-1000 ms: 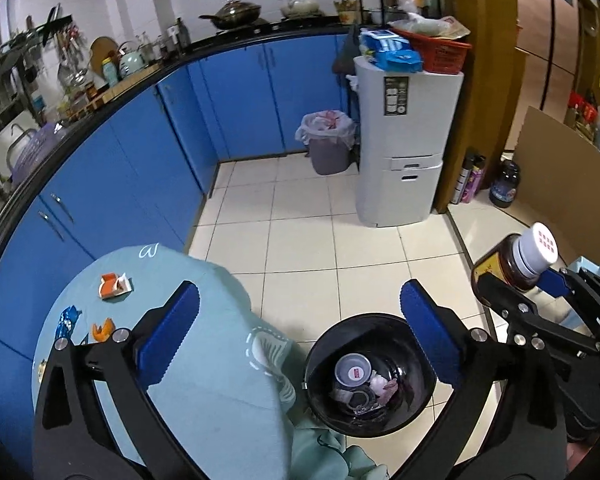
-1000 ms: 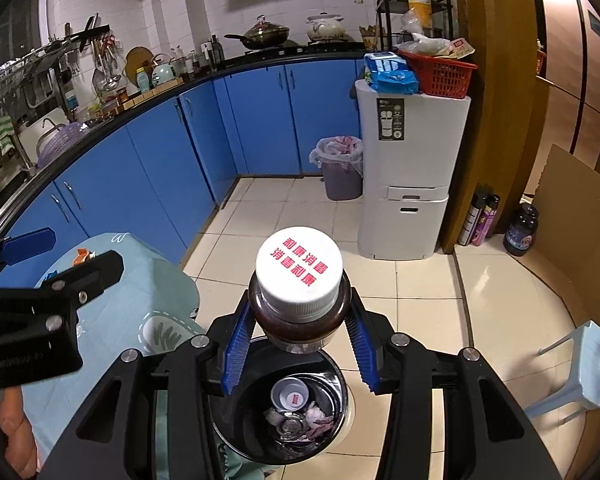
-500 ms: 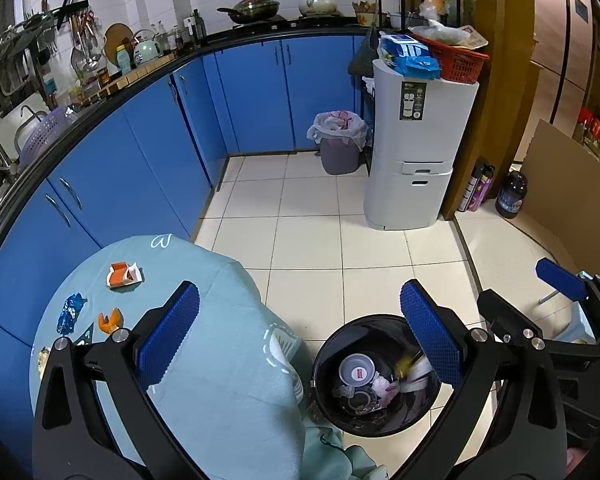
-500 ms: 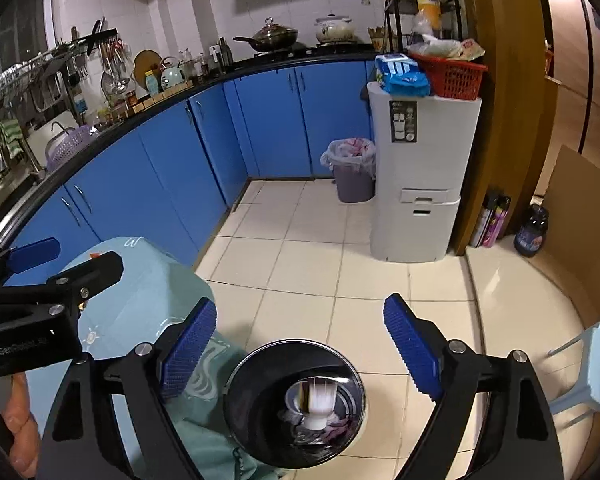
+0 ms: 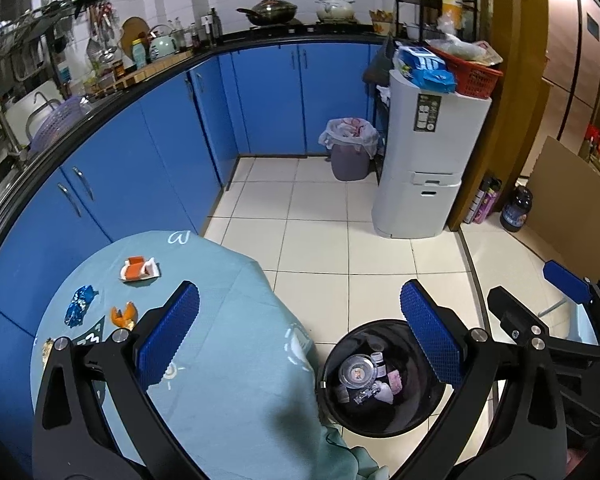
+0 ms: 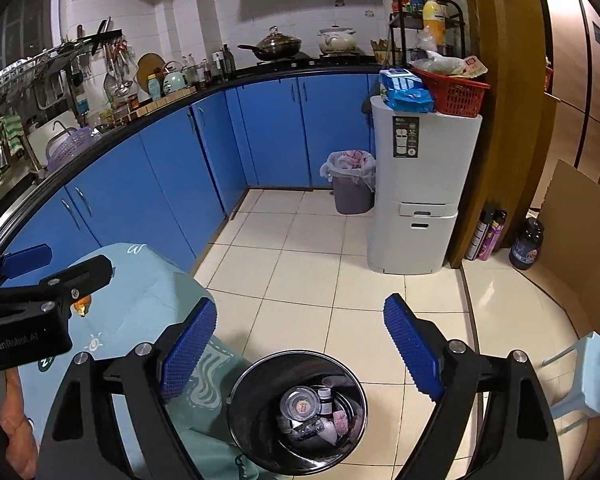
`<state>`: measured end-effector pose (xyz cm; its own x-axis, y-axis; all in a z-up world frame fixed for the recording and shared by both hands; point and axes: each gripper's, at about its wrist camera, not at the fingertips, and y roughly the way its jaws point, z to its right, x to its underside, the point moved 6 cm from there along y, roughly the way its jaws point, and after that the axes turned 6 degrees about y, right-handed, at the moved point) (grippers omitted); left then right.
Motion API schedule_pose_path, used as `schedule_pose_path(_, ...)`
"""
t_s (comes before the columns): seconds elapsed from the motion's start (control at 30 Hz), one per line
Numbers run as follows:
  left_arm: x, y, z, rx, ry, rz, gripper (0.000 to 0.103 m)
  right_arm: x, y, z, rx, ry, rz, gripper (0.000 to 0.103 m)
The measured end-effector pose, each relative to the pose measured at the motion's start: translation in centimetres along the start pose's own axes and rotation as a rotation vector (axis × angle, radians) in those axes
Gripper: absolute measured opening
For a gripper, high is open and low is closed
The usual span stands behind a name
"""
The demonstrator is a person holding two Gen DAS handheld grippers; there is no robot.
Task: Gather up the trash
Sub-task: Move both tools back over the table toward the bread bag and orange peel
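Observation:
A black trash bin [image 5: 422, 420] stands on the floor beside the round table [image 5: 228, 360]; it also shows in the right wrist view [image 6: 256, 436]. Inside lie a clear lid, a small bottle [image 6: 324, 396] and scraps. On the teal cloth lie a white-orange box [image 5: 140, 270], a blue wrapper [image 5: 79, 306] and orange peel [image 5: 123, 315]. My left gripper [image 5: 300, 332] is open and empty over the table edge. My right gripper [image 6: 300, 344] is open and empty above the bin.
Blue cabinets [image 5: 160, 168] curve along the left. A white unit [image 5: 424, 168] with a red basket and a lined grey bin [image 5: 350, 156] stand at the back. Bottles [image 5: 516, 208] and cardboard are on the right. A light blue chair [image 6: 588, 376] is near my right gripper.
My right gripper opened and let go of the brown white-capped bottle, which dropped into the black bin. Both grippers rose a little.

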<state>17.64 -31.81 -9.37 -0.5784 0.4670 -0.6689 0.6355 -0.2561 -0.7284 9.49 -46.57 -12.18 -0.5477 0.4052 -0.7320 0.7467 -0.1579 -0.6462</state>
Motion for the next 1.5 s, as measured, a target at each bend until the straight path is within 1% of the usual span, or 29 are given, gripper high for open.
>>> schedule_pose_path(0.2,0.2,-0.8,-2.5,-0.019,-0.040,0.012,0.099,-0.3,-0.3,-1.8,-0.009,-0.023,0.010,0.084)
schedule_pose_path(0.5,1.6,-1.7,-6.6,-0.047,-0.104,0.017,0.099,-0.4,-0.6,-5.1,-0.027,-0.069,0.015,0.084)
schedule_pose_path(0.7,3.4,-2.5,-10.4,-0.080,-0.158,0.018,0.099,-0.2,-0.4,-8.6,-0.056,-0.113,0.011,0.084)
schedule_pose_path(0.8,4.4,-3.0,-12.8,-0.111,-0.190,0.019,0.099,-0.1,-0.3,-10.8,-0.073,-0.145,0.030,0.084)
schedule_pose_path(0.93,6.6,-3.8,-17.1,-0.162,-0.251,0.015,0.099,0.2,0.0,-14.6,-0.086,-0.213,0.059,0.084)
schedule_pose_path(1.07,8.8,-4.1,-21.2,-0.224,-0.298,0.003,0.099,0.6,0.8,-18.3,-0.119,-0.259,0.055,0.084)
schedule_pose_path(1.23,12.0,-4.0,-26.4,-0.291,-0.351,-0.026,0.099,1.8,2.9,-23.4,-0.178,-0.307,0.016,0.083)
schedule_pose_path(1.3,13.7,-3.6,-28.7,-0.317,-0.383,-0.045,0.099,2.6,3.9,-25.5,-0.217,-0.321,-0.005,0.083)
schedule_pose_path(1.43,16.5,-2.7,-32.5,-0.351,-0.435,-0.077,0.099,4.2,6.6,-29.5,-0.275,-0.348,-0.068,0.083)
schedule_pose_path(1.5,17.8,-1.9,-34.1,-0.357,-0.458,-0.096,0.099,4.9,7.7,-31.1,-0.284,-0.362,-0.090,0.084)
